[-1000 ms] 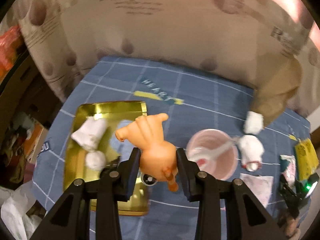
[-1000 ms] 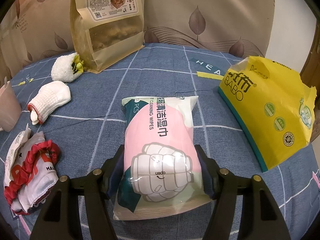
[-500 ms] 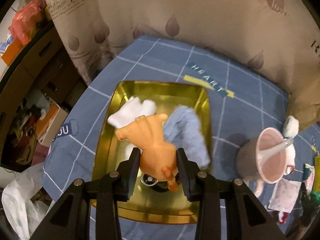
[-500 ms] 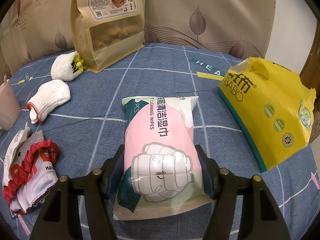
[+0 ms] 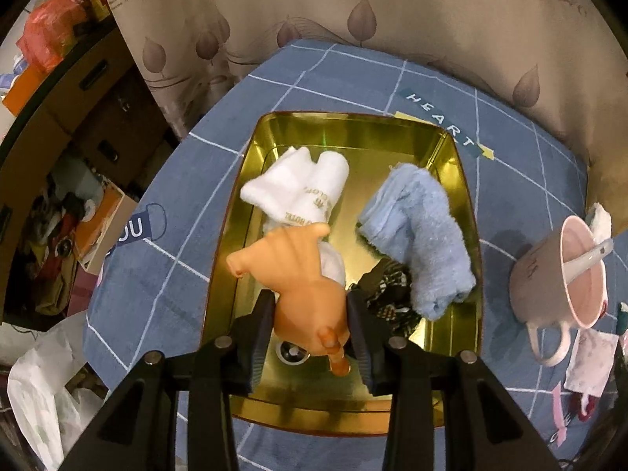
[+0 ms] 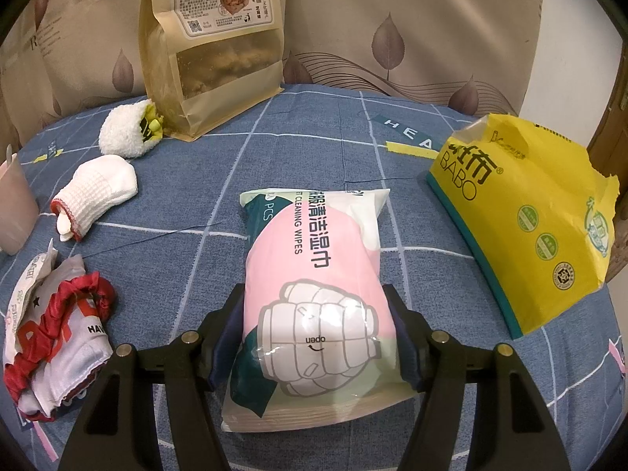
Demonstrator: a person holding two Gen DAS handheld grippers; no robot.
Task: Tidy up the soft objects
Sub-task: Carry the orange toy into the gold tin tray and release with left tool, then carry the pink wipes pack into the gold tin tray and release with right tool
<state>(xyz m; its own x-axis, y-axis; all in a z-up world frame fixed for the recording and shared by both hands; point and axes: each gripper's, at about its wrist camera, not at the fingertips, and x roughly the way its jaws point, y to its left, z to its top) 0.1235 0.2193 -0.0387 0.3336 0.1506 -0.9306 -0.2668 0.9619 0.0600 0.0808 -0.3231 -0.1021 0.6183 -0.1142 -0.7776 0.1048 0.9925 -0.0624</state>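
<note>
The jaws of the left gripper [image 5: 310,324] are opening around an orange rubber hand toy [image 5: 298,278] — it is hanging over the gold tray [image 5: 219,274], above a white towel [image 5: 302,192] and a blue cloth [image 5: 424,235]. The right gripper [image 6: 316,333] is squeezing a pink wipes pack [image 6: 314,274] lying on the blue tablecloth [image 6: 196,216].

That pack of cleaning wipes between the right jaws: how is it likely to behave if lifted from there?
The pack of cleaning wipes would probably sag: it is a soft film pouch, gripped near one end by the right gripper with most of its length lying beyond on the blue tablecloth. The glossy film looks slippery, so it may slide. It likely weighs a fair bit for its size.
</note>
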